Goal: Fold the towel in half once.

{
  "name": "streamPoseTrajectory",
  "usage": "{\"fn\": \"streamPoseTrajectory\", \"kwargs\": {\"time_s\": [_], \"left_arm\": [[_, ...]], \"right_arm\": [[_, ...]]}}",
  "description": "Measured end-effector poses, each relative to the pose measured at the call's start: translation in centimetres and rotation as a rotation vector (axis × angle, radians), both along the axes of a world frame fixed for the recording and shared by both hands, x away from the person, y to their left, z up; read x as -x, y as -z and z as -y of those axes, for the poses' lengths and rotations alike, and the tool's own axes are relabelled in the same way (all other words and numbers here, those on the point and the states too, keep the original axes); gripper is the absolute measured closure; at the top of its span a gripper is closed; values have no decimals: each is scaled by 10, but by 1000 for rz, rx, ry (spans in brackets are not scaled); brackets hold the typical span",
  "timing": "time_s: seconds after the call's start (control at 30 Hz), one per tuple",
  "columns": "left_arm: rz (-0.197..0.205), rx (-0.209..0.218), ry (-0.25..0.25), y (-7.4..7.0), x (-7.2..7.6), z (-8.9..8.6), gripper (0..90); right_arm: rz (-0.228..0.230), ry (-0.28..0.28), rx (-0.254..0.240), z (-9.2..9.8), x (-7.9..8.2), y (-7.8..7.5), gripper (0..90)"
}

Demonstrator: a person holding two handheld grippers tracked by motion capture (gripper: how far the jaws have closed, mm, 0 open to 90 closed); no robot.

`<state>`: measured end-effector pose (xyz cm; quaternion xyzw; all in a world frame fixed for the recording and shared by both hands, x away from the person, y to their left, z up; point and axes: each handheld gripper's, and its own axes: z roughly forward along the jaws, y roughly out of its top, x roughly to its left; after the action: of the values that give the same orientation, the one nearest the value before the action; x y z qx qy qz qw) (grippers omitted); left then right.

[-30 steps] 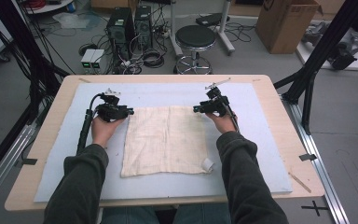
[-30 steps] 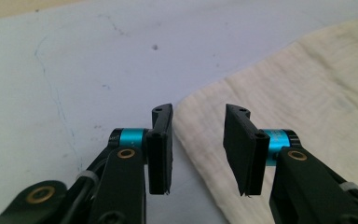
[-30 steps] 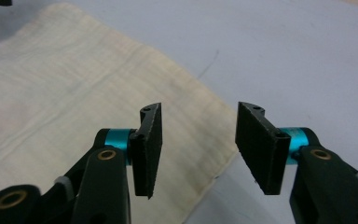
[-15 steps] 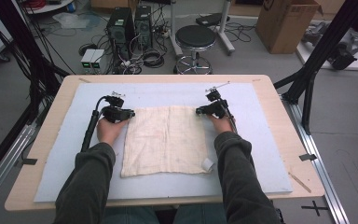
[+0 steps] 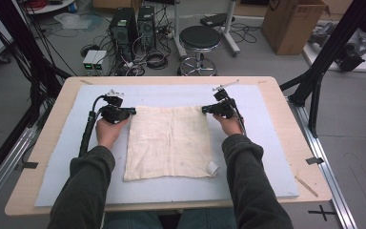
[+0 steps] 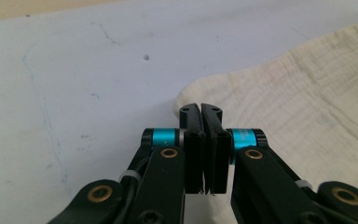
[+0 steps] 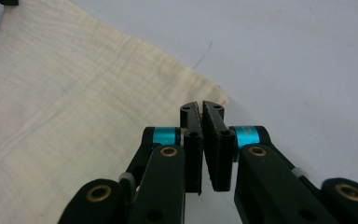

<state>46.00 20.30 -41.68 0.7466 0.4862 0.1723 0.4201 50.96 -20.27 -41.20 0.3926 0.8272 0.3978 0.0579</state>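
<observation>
Grippers, left (image 5: pixel 132 111) and right (image 5: pixel 205 109), have just closed, each clamped on a far corner of the cream cloth (image 5: pixel 169 143), with bare blue mat (image 5: pixel 267 143) outside both.

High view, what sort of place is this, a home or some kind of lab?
Most likely a lab or workshop. Computer towers and tangled cables sit on the floor behind the table, beside a round stool and a cardboard box.

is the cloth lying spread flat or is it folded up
Spread flat. The cream cloth lies as one open square on the blue mat, no fold across it; only a small white tag shows at its near right corner.
</observation>
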Motion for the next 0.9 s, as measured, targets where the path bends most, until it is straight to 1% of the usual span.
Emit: {"fn": "streamPoseTrajectory", "kwargs": {"time_s": [0.07, 0.17, 0.23, 0.3, 0.37, 0.47, 0.5, 0.53, 0.57, 0.63, 0.67, 0.73, 0.8, 0.9], "left_arm": [[13, 4, 6, -5, 3, -2, 873], [32, 22, 7, -11, 7, -5, 873], [52, 35, 12, -16, 12, -8, 874], [50, 26, 25, -19, 16, -9, 874], [59, 19, 39, -23, 20, -9, 874], [83, 23, 60, -31, 27, -6, 873], [92, 20, 66, -34, 30, -5, 873], [97, 11, 77, -36, 33, -4, 873], [101, 9, 83, -38, 35, -3, 873], [111, -12, 100, -42, 40, -2, 873], [123, -13, 106, -44, 44, -1, 873], [139, -7, 109, -45, 51, -1, 873], [146, -8, 113, -45, 56, -2, 874], [146, -1, 117, -43, 63, -5, 873]], "right_arm": [[2, -2, -7, 0, 1, -2, 864], [34, -21, -22, 2, 6, -11, 864], [52, -21, -41, 6, 10, -17, 864], [60, -25, -55, 10, 14, -21, 864], [71, -32, -60, 13, 19, -24, 864], [88, -38, -90, 17, 27, -27, 864], [97, -41, -94, 18, 30, -28, 864], [102, -48, -109, 21, 35, -29, 864], [102, -48, -109, 21, 35, -29, 864], [107, -63, -113, 22, 41, -30, 864], [116, -66, -114, 23, 43, -31, 863], [119, -79, -131, 24, 49, -33, 864], [128, -86, -135, 25, 53, -35, 864], [134, -97, -147, 28, 61, -36, 863]]}}
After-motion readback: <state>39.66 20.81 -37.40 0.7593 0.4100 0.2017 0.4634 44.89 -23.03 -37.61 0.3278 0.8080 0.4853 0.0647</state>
